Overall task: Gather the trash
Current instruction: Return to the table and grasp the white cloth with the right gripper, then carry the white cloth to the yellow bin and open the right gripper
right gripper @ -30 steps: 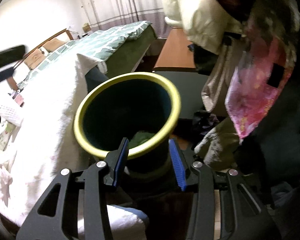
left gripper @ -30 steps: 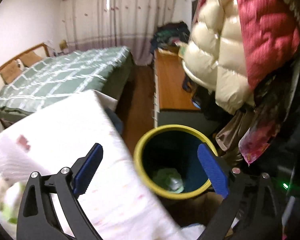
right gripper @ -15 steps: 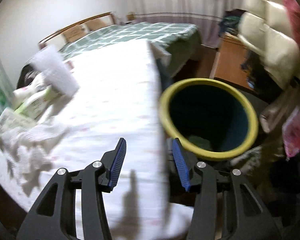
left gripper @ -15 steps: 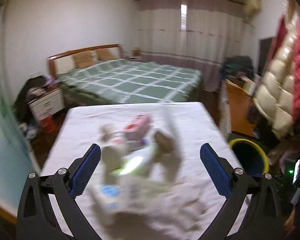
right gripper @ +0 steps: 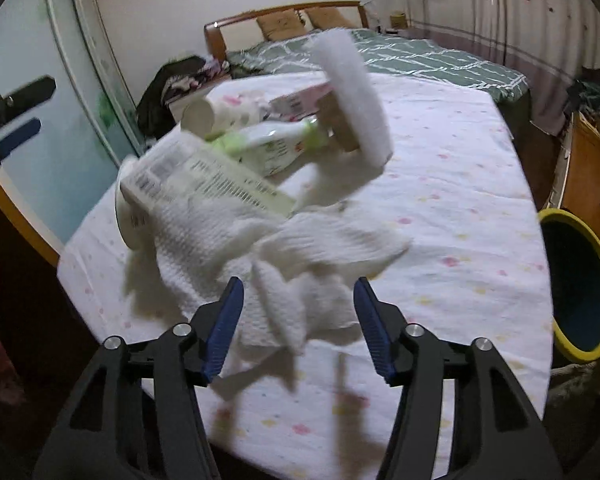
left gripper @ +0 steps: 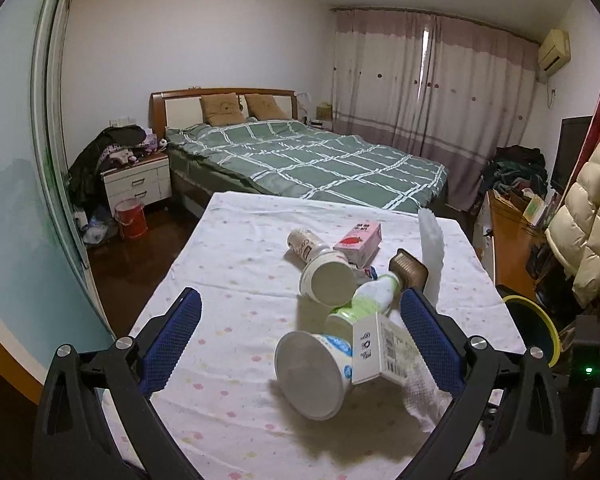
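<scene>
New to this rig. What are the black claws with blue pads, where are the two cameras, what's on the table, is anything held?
No robot arm here: a person carries a two-finger gripper in each hand, and a fisheye camera on each looks forward along its fingers. The left gripper is seen from its own camera; its jaws stand wide and hold nothing. The right gripper shows in the other view; its jaws are opening, empty, above a crumpled paper towel. On the table lies a pile of trash: two cups on their sides, a green bottle, a pink carton and a barcoded box. The yellow-rimmed bin stands beside the table.
</scene>
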Demonstrator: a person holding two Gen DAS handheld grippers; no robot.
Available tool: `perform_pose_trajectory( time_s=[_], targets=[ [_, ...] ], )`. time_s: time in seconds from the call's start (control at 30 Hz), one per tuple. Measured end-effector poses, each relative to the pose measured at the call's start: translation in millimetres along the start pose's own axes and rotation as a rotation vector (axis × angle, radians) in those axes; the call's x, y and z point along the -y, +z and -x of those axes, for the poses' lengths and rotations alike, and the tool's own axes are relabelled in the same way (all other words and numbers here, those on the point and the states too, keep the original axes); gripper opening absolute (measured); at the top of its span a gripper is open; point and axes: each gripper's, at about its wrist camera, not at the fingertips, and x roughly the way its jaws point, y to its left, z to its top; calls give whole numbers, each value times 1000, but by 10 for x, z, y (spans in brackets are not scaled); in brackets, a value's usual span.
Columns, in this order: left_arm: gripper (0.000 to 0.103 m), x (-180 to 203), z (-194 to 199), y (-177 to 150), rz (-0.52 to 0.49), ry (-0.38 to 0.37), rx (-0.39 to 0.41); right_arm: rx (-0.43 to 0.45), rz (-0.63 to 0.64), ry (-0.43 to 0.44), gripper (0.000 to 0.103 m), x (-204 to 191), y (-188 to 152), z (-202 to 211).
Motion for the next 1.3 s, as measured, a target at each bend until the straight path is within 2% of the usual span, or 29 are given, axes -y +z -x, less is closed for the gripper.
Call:
perform_pose_trajectory(
  time_s=[0.27,0.3,0.33,0.37,0.43,0.6,0.83,1.1,1.3],
  targets=[
    [98,-30,-52,-62,13,-11,-16,-55,14,-14,53,-62,-19,-185],
    [98,-32,-58,-56,15,-9,-17,-59,17,-15,39,-58,-23,-203],
    [98,-30,-66,-53,17,-9,-19,-69,14,-13,18,-49,-34,-207],
    [98,-24,-76,-60,18,-9,-22,-73,6,-8,12,-34,-39,-206],
    [98,-16,-84,-65,17,-9,-25,-63,-1,-1,9,-5,-39,-150],
    [98,32,-104,-79,8,-14,-30,-2,-10,4,8,62,41,97],
    [98,78,-110,-98,1,-17,-31,128,-44,0,8,289,286,590],
    [98,95,-114,-98,-3,-18,-34,248,-116,-129,8,779,490,1053],
    [98,148,-141,-105,-14,-21,-42,259,-228,-232,8,1363,510,1132]
  ],
)
